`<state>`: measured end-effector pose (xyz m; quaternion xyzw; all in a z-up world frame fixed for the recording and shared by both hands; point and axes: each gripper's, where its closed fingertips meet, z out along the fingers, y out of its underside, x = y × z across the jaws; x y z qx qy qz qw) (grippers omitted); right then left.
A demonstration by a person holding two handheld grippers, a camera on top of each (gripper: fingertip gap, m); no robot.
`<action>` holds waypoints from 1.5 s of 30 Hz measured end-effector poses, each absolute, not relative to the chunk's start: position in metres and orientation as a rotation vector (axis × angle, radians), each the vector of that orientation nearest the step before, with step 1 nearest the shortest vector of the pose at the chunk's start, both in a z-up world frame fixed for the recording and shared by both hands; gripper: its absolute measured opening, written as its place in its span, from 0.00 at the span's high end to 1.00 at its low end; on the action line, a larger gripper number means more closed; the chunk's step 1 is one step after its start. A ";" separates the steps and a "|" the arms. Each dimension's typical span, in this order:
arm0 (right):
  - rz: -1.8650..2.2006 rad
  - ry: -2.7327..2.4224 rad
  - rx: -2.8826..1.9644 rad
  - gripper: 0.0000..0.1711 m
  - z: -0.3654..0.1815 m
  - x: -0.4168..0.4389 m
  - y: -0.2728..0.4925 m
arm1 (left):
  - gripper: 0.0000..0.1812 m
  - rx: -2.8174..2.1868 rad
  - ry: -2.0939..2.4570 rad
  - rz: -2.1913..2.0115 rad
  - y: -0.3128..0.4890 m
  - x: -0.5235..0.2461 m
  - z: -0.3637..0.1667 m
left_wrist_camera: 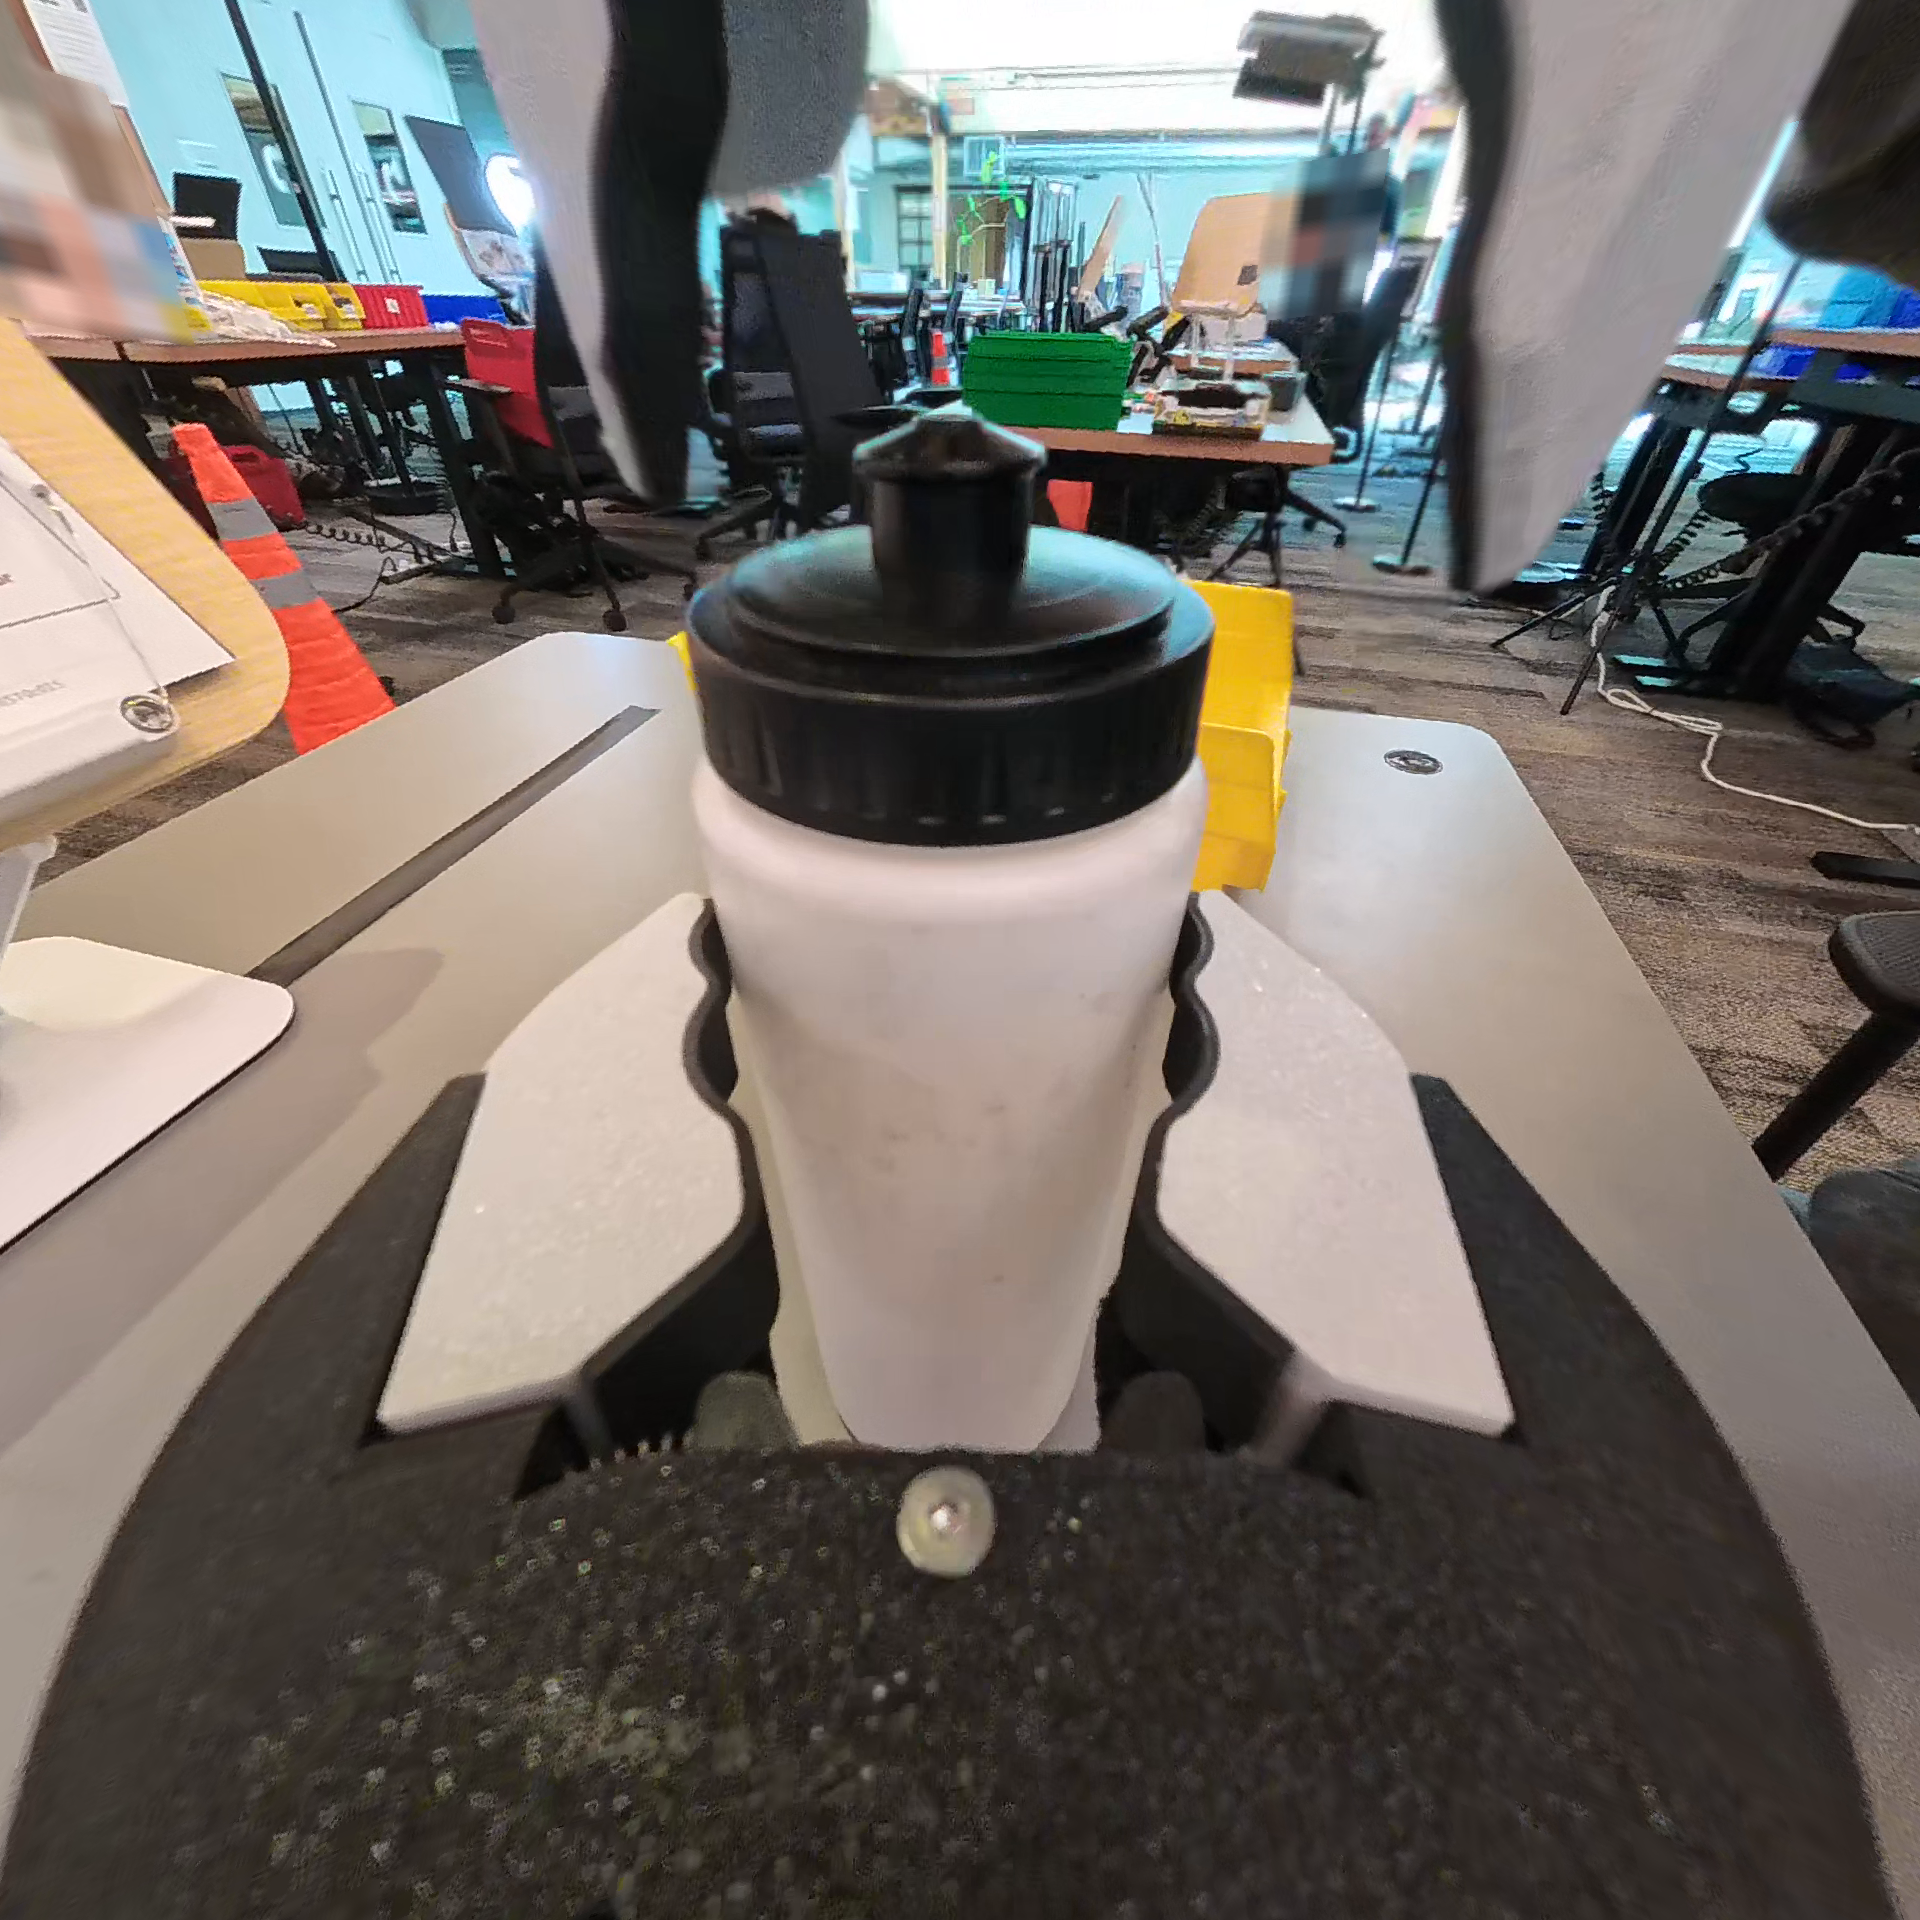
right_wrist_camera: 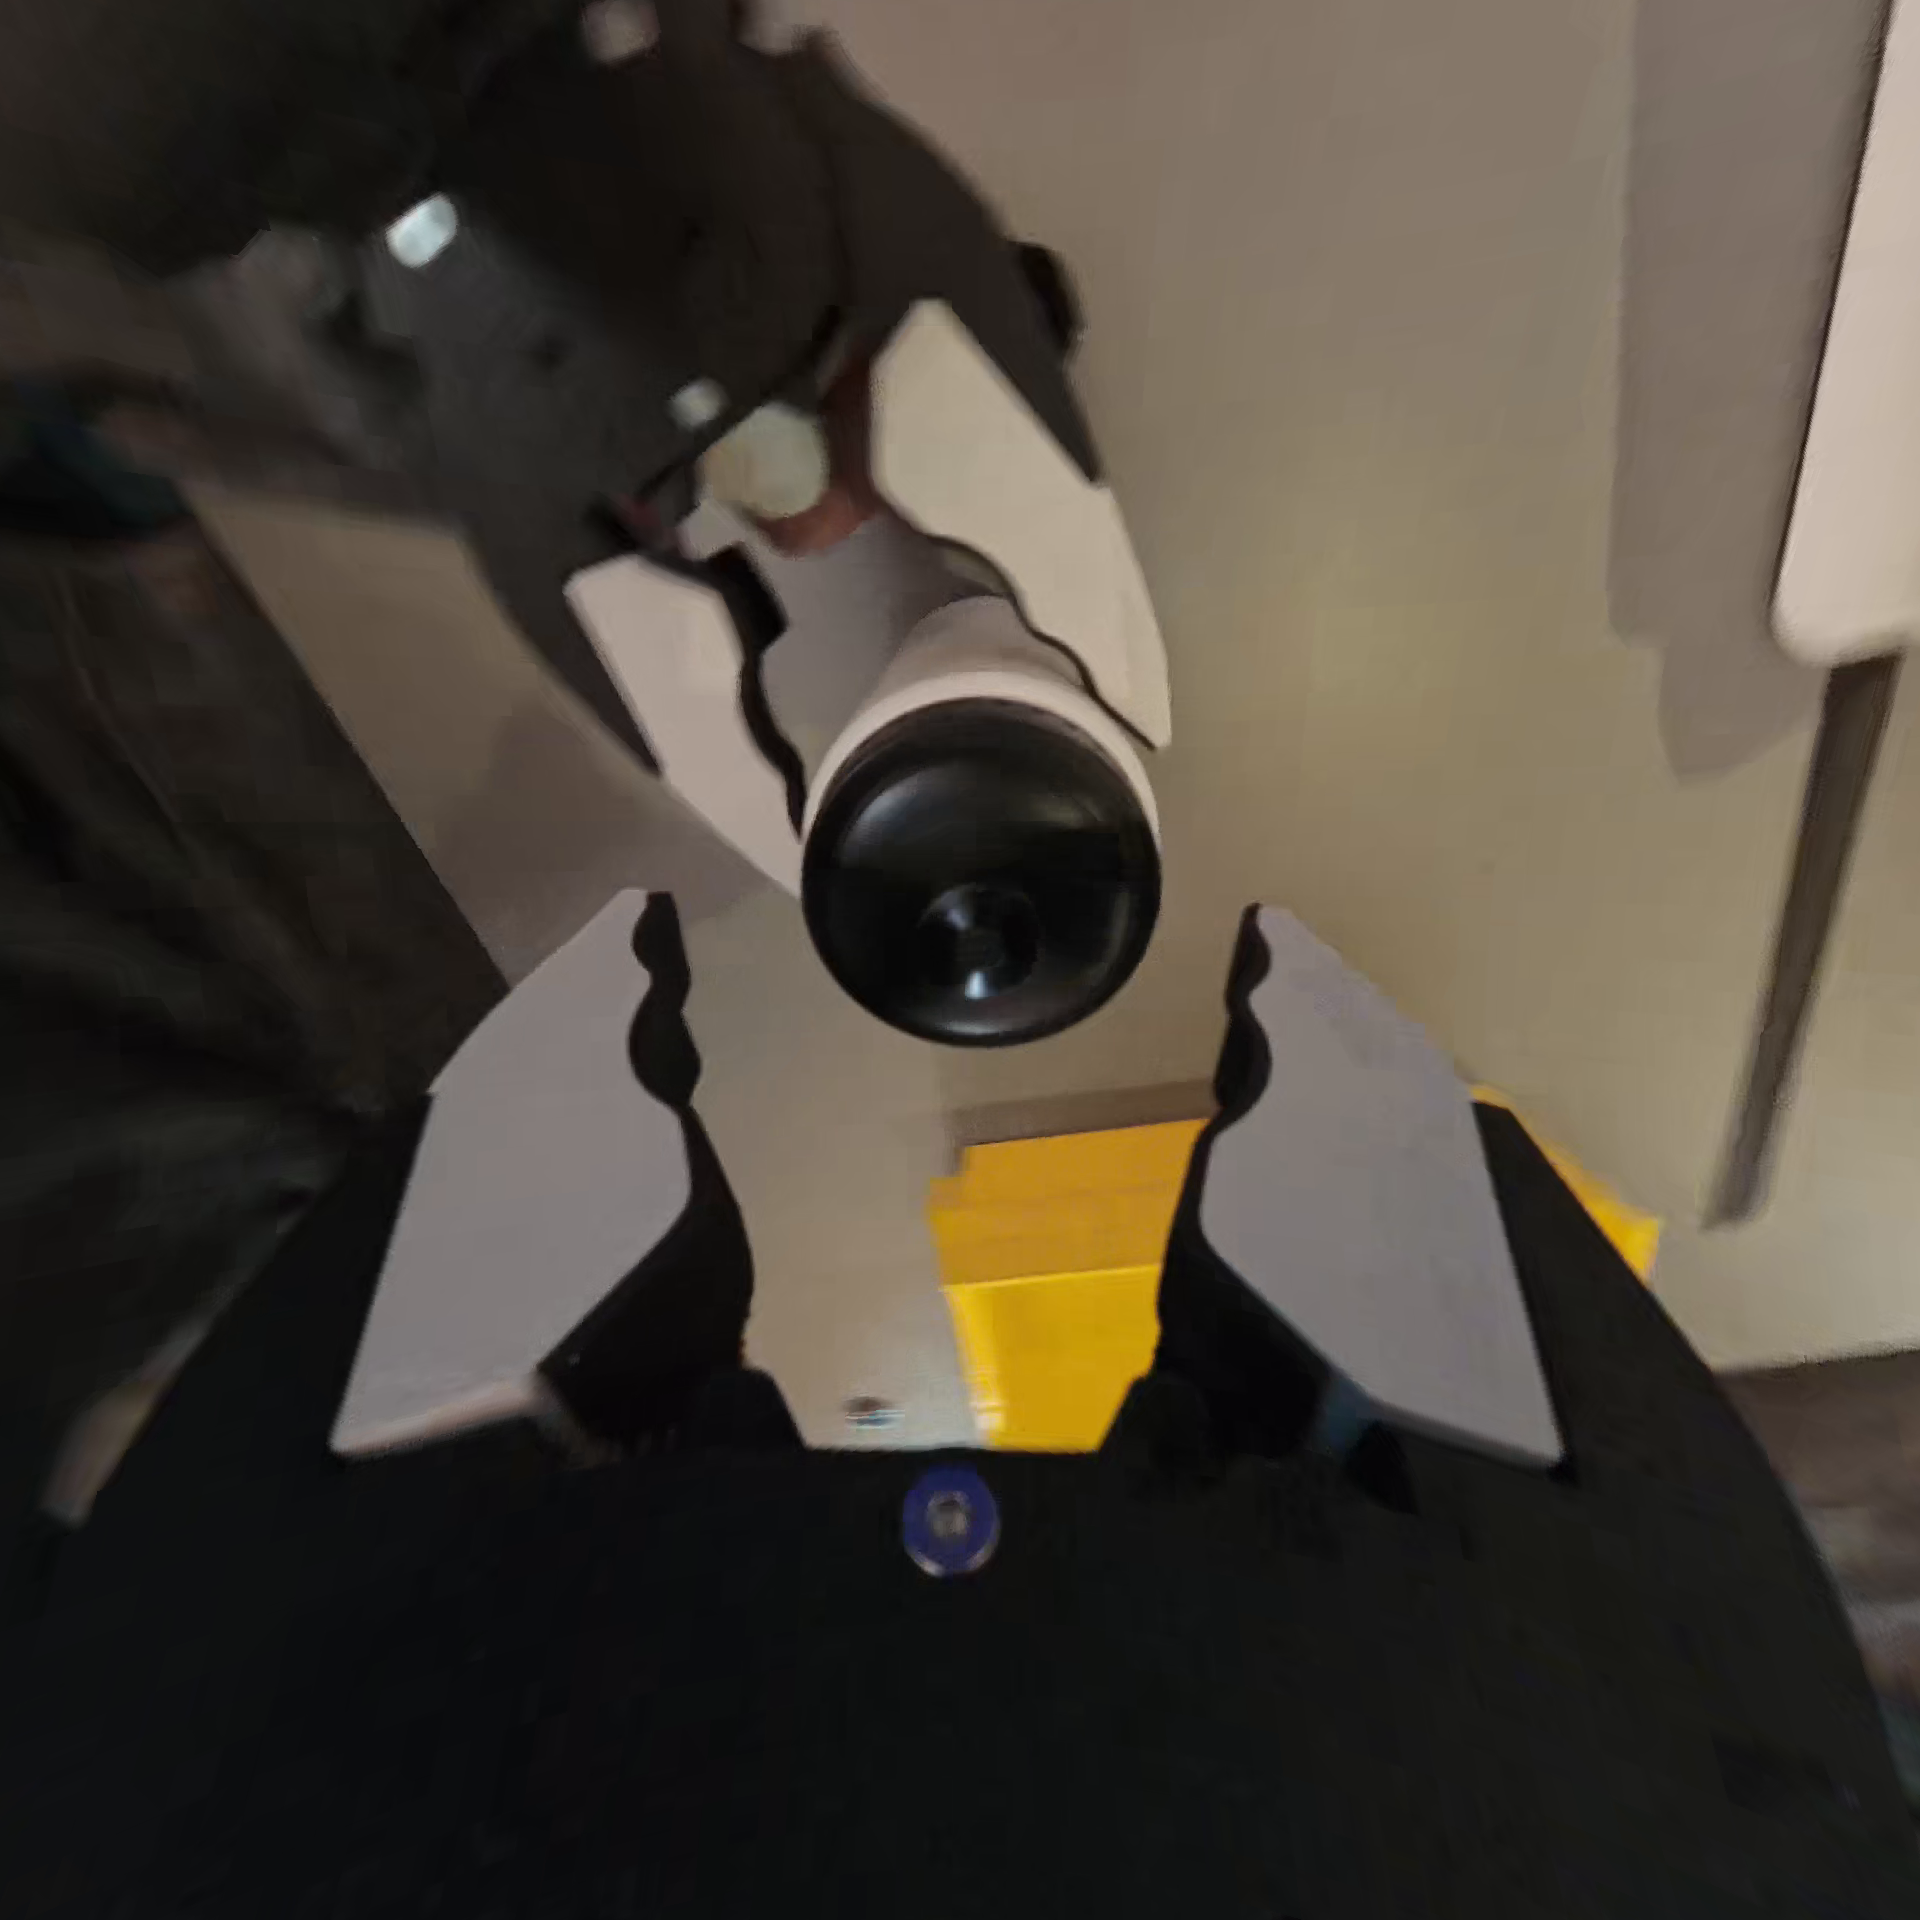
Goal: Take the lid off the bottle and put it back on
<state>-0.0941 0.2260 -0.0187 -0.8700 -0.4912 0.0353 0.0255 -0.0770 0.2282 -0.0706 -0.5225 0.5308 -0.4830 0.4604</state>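
My left gripper [left_wrist_camera: 951, 997] is clamped on the white bottle [left_wrist_camera: 951, 1091]. In the left wrist view the bottle fills the middle of the frame and stands upright. The wavy black edges of my two fingers [left_wrist_camera: 582, 1164] press on its sides. The black lid [left_wrist_camera: 951, 707] is on top of the bottle, and its little spout [left_wrist_camera: 948, 488] sticks up. Behind the bottle a yellow bin [left_wrist_camera: 1242, 727] peeks out on the right, sitting on the gray table [left_wrist_camera: 1455, 935]. An orange cone [left_wrist_camera: 281, 592] stands on the floor at the left. At the top of the frame I see the two white fingers of my right gripper [left_wrist_camera: 1039, 312] hanging above the lid, set wide apart.

In the right wrist view I look down from above, and the picture is a bit blurry. My right gripper [right_wrist_camera: 951, 997] is open, with nothing between its fingers [right_wrist_camera: 561, 1195]. The black lid [right_wrist_camera: 982, 873] sits in the middle of the frame, just past my fingertips and not touching them. The left gripper [right_wrist_camera: 935, 644] holds the white bottle [right_wrist_camera: 935, 655] in the upper middle. The yellow bin [right_wrist_camera: 1060, 1278] shows low in the frame, between my fingers.
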 end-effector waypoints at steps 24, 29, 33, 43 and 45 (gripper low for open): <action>-0.100 -1.923 -2.461 0.60 -0.031 -0.095 0.226 | 0.55 -1.264 1.348 -1.253 0.223 -0.081 -0.070; -0.192 -1.509 -2.748 0.59 -0.033 -0.092 0.221 | 0.55 -1.270 1.353 -1.206 0.221 -0.079 -0.071; -0.169 -1.168 -2.901 0.59 -0.033 -0.092 0.220 | 0.55 -1.279 1.343 -1.195 0.221 -0.078 -0.071; -0.020 -1.415 -2.730 0.57 -0.033 -0.097 0.223 | 0.55 -1.270 1.348 -1.208 0.221 -0.079 -0.071; 0.084 -1.632 -2.550 0.49 -0.031 -0.102 0.219 | 0.55 -1.263 1.353 -1.217 0.220 -0.079 -0.071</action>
